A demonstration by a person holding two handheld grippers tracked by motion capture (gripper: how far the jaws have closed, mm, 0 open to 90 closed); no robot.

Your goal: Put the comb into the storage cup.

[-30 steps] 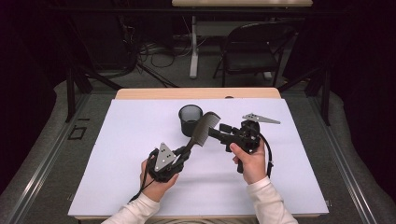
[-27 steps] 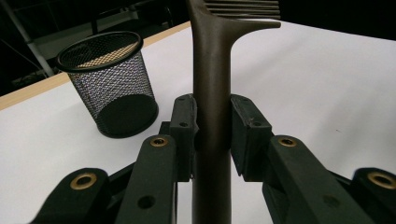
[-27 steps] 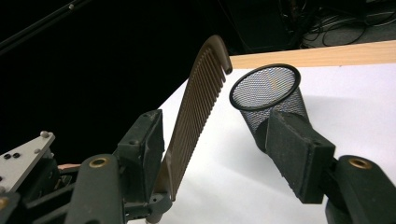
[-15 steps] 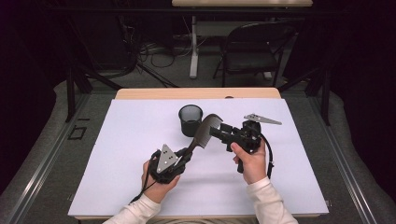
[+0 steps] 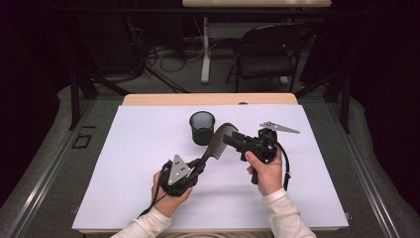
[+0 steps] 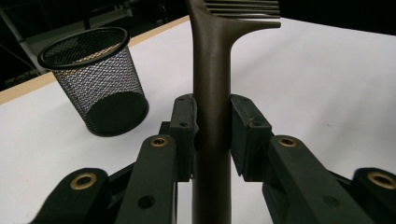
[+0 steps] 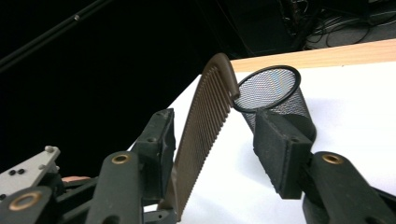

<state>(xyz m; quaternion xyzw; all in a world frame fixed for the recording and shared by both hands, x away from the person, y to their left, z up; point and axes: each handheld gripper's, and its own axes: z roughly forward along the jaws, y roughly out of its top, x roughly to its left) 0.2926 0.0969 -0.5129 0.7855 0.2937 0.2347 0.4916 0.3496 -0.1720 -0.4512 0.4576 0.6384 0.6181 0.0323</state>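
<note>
A dark brown comb point(image 5: 216, 145) slants up over the white table point(image 5: 124, 148). My left gripper point(image 5: 198, 167) is shut on its handle point(image 6: 212, 84), pads pressing from both sides. My right gripper point(image 5: 232, 139) reaches in from the right around the toothed end point(image 7: 205, 116). Its jaws have just been closing with the comb between them. The teeth lie against one pad point(image 7: 161, 140); the other pad point(image 7: 280, 149) stands clear of the comb. A black mesh cup point(image 5: 202, 127) stands upright just behind the comb's tip.
The mesh cup point(image 6: 93, 79) sits left of the comb in the left gripper view and behind it point(image 7: 273, 91) in the right gripper view. The table's wooden far edge point(image 5: 208, 99) lies beyond. A folding chair point(image 5: 270, 49) stands on the floor behind.
The comb's toothed end has edged slightly toward the right gripper. Both hands have stayed in place.
</note>
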